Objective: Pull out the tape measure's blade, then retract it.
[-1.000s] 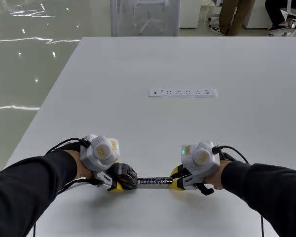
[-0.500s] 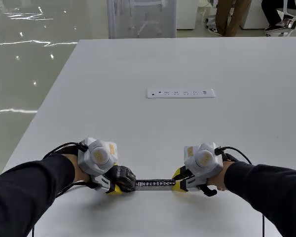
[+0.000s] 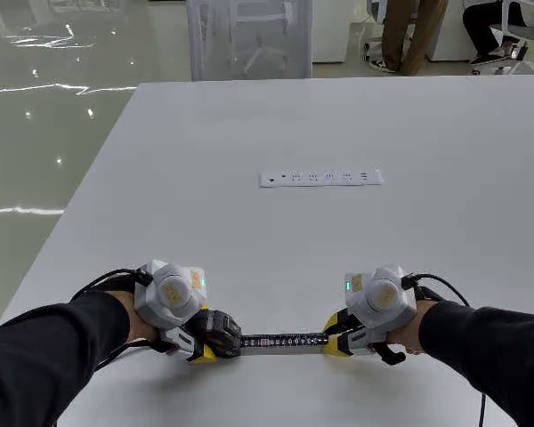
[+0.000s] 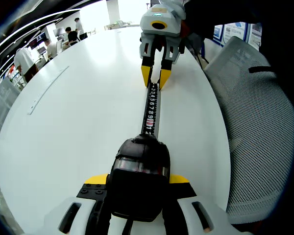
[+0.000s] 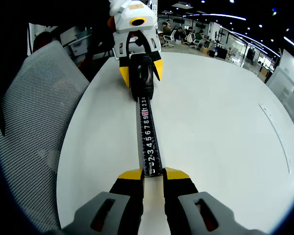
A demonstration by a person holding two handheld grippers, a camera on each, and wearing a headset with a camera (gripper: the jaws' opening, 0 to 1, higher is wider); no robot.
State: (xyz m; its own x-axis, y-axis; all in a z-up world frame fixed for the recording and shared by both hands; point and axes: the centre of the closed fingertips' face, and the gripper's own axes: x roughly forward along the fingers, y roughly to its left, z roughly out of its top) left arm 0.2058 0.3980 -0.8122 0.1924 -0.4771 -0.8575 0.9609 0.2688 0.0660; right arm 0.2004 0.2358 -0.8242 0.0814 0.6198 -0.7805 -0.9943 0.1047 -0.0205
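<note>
The black tape measure case point(image 3: 215, 332) point(image 4: 138, 177) rests on the white table near its front edge, with my left gripper point(image 3: 205, 345) point(image 4: 137, 180) shut on its sides. Its blade point(image 3: 283, 340) point(image 4: 150, 108) point(image 5: 149, 144) with printed numbers runs flat along the table to my right gripper point(image 3: 336, 342) point(image 5: 152, 173), which is shut on the blade's end. In the right gripper view the case point(image 5: 141, 73) sits far up between the left gripper's yellow-tipped jaws. In the left gripper view the right gripper point(image 4: 155, 81) pinches the blade's far end.
A white power strip point(image 3: 320, 178) lies in the middle of the table point(image 3: 249, 240). A mesh chair back point(image 4: 255, 122) point(image 5: 29, 112) stands at the table's near edge. Chairs and people are beyond the far edge.
The right gripper has moved to the right, away from the case, and more blade shows between the two grippers. The left gripper keeps its hold on the case.
</note>
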